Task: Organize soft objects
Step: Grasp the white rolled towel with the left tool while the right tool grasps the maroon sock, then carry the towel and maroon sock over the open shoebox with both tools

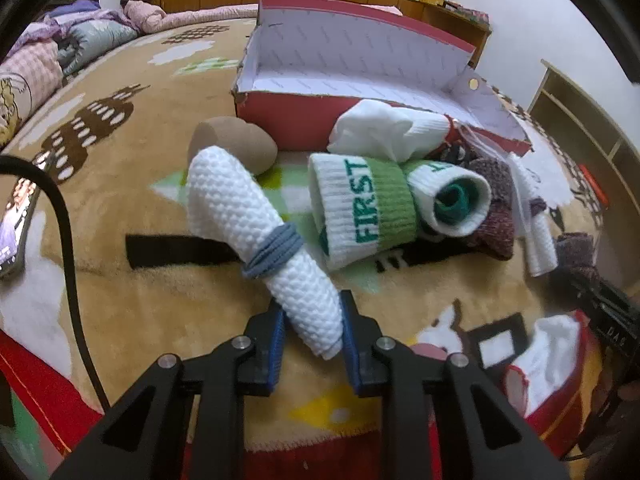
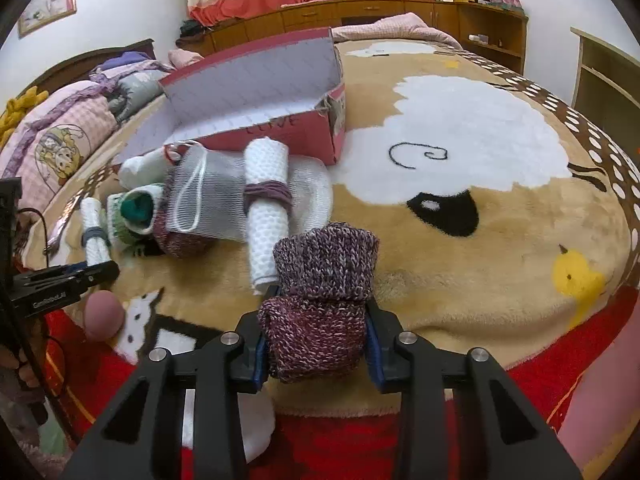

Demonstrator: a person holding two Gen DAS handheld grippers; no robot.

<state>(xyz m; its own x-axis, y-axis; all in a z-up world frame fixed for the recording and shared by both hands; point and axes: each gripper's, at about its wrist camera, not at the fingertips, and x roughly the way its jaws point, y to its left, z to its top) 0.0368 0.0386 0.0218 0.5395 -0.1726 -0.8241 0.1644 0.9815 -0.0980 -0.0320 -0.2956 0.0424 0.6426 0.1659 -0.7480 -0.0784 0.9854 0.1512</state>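
Observation:
My left gripper is shut on the near end of a rolled white waffle towel bound with a grey band; the same roll shows small in the right wrist view. My right gripper is shut on a folded maroon knit sock, held above the blanket. An open red shoebox lies behind a pile: green-and-white "FIRST" socks, a white sock bundle, a mesh bag, a second white towel roll with a purple band, another maroon sock.
Everything lies on a tan cartoon blanket over a bed. A brown rounded object sits left of the box. A phone and black cable lie at left. Folded quilts and wooden cabinets stand behind.

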